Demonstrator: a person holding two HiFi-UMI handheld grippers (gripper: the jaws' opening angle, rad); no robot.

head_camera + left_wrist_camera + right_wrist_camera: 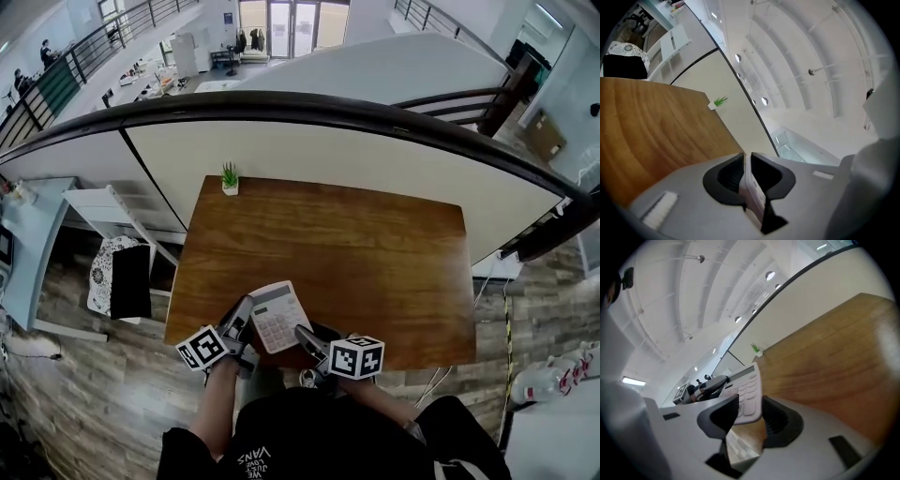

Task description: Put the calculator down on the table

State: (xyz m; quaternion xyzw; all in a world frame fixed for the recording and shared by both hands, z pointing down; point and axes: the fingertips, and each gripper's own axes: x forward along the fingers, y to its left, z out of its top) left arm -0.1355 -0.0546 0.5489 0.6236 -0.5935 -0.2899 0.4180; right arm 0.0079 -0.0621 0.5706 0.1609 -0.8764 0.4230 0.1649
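In the head view a white calculator (275,316) hangs over the near edge of the brown wooden table (375,244), keys up. My left gripper (246,314) is shut on its left edge; in the left gripper view the calculator (749,187) shows edge-on as a thin white strip pinched between the dark pads of that gripper (746,161). My right gripper (305,336) holds the lower right corner. The right gripper view has the calculator (747,392) tilted with its keys showing and its corner filling the gap of that gripper (750,408).
A small potted plant (230,178) stands at the table's far left corner. Behind the table runs a cream partition with a dark rail (309,108). Left of the table are a white shelf unit (103,206) and a chair with a black cloth (127,277).
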